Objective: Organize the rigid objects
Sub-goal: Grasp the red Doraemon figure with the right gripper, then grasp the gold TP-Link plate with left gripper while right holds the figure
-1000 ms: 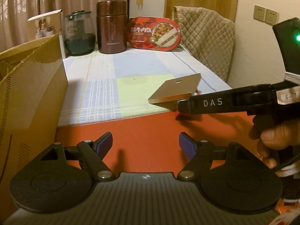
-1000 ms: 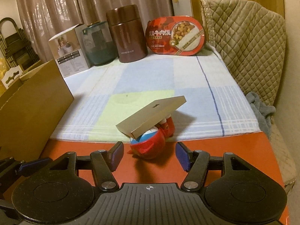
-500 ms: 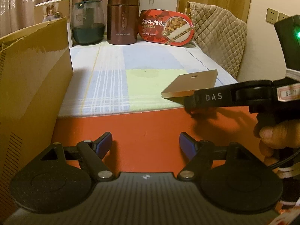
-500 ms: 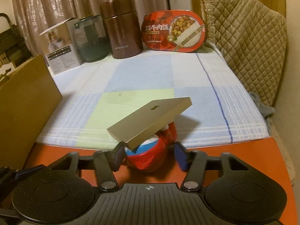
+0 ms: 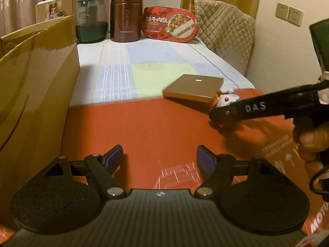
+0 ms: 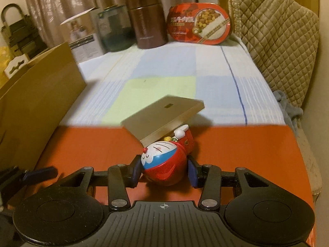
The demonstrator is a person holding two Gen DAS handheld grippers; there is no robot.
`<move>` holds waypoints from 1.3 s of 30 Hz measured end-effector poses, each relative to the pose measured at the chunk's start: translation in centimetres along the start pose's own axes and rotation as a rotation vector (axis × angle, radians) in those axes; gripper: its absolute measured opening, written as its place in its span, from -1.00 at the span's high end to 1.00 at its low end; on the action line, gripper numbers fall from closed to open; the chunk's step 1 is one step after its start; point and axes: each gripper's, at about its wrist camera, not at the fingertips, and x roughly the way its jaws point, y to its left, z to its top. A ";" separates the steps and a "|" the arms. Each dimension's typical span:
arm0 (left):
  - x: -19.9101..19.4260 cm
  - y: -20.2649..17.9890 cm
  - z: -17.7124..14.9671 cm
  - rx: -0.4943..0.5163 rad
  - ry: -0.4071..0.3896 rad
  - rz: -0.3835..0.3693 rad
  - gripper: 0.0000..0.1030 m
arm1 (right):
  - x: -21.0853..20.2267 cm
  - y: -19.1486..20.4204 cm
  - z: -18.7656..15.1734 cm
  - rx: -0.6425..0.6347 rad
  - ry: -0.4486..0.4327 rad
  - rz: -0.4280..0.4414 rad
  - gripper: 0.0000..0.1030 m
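Note:
A red and blue cat toy figure lies on the red mat. My right gripper is shut on it, one blue pad pressing each side. A flat gold box leans tilted with its near edge on the toy. In the left wrist view the gold box and the toy sit at the right, with the right gripper's black finger across the toy and a hand behind it. My left gripper hangs open over the bare mat, nothing between its pads.
A tall cardboard box stands close on the left. At the back of the checked cloth stand a white carton, a glass jar, a brown flask and a red meal box. A quilted chair back is at the right.
The right gripper moved forward around the toy and its jaws closed onto it. The left gripper shifted a little, so more of the red mat shows in front of it.

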 end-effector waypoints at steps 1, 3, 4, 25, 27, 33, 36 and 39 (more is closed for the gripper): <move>-0.5 -0.1 -0.2 -0.002 0.000 -0.003 -0.46 | -0.7 0.3 -0.4 -0.013 0.003 0.010 0.19; -1.4 -0.3 -0.4 0.001 -0.002 -0.015 -0.46 | -1.9 1.1 -1.1 -0.036 0.001 0.024 0.19; -1.9 -0.5 -0.5 0.007 -0.004 -0.020 -0.46 | -2.7 1.4 -1.6 -0.046 0.000 0.027 0.19; 2.6 -2.1 5.0 -0.035 -0.048 0.024 -0.46 | -0.8 -4.4 1.7 -0.037 -0.072 -0.083 0.18; 3.2 -1.7 5.4 -0.047 -0.049 0.028 -0.46 | 0.3 -4.8 2.3 -0.046 -0.079 -0.090 0.18; 4.1 -0.7 5.5 -0.068 -0.049 0.025 -0.46 | 2.5 -4.7 3.3 -0.088 -0.048 -0.019 0.18; 4.4 -0.2 5.4 -0.088 -0.049 0.029 -0.46 | 2.3 -4.6 3.0 -0.067 0.004 0.131 0.18; 5.0 0.0 5.5 -0.109 -0.033 0.025 -0.47 | 1.7 -4.9 2.9 -0.053 -0.003 0.089 0.19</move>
